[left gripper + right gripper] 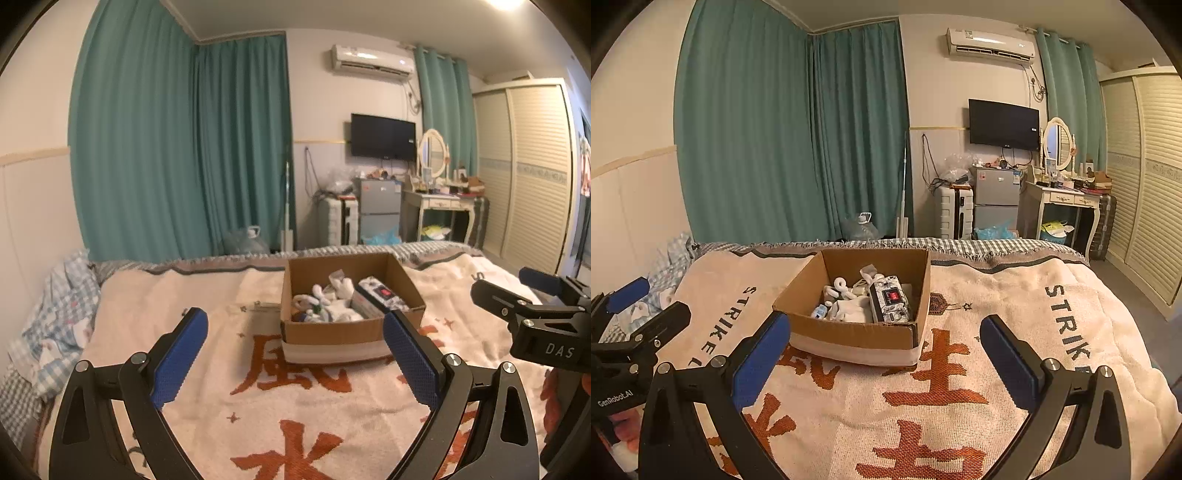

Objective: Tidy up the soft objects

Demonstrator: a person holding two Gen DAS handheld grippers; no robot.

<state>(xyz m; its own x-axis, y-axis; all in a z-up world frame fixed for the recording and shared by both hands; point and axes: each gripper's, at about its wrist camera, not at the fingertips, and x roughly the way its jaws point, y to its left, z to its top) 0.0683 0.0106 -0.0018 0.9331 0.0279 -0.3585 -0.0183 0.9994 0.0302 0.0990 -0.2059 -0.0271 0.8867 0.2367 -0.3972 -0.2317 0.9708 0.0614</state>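
An open cardboard box point(332, 330) sits on the bed's cream blanket point(207, 373); it also shows in the right wrist view point(849, 332). Inside lie white socks point(341, 312), a small white plush point(840, 286) and a patterned pack with a red label point(890, 301). My left gripper point(295, 354) is open and empty, just in front of the box. My right gripper point(886, 358) is open and empty, also in front of the box. The right gripper also shows at the right of the left wrist view point(517, 299), and the left gripper at the left of the right wrist view point(639, 306).
Checked bedding point(55, 317) is bunched at the bed's left side. Beyond the bed foot stand a water jug point(862, 227), a suitcase point(955, 212), a small fridge point(995, 195), a dressing table point(1063, 201) and a wardrobe point(1145, 184).
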